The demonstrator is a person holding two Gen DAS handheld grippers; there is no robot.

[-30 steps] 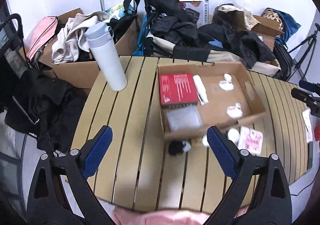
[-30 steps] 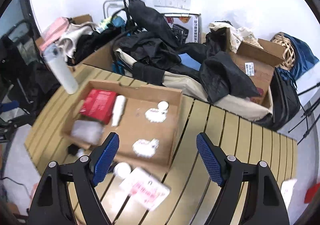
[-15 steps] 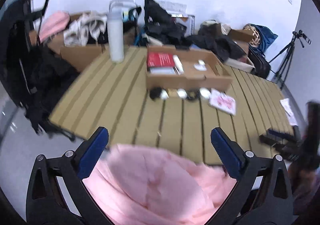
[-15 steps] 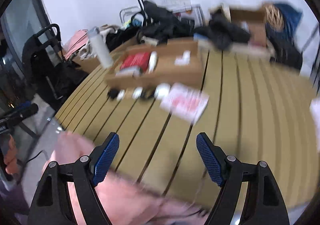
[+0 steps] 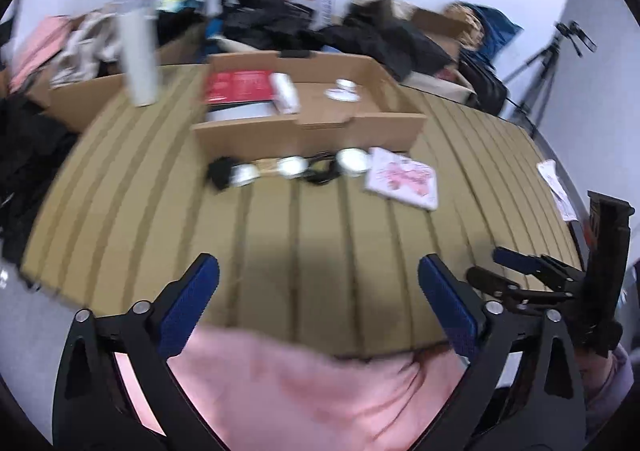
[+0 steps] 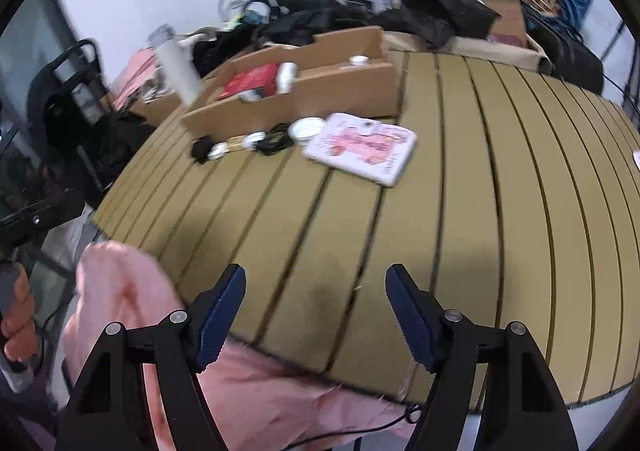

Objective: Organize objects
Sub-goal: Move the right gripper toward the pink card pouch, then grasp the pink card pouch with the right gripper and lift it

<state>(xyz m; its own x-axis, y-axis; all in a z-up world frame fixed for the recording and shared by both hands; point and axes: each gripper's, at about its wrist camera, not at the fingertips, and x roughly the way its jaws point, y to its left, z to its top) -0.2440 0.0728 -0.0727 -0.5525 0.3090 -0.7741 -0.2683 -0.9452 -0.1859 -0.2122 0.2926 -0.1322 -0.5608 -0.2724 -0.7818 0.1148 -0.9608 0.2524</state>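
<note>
Hanging over the near edge of the counter (image 6: 460, 191), the right hand-held gripper (image 6: 316, 311) is wide and holds nothing. The left hand-held gripper (image 5: 318, 303) is wide and bare too. Far ahead, small round tins (image 5: 352, 161), a black cord (image 5: 320, 171) and a pink booklet (image 6: 360, 147) lie just in front of the cardboard box (image 5: 308, 135). A good next move would be to reach forward slowly, pick one loose thing, pinch it in the middle, and lift it over the box wall.
</note>
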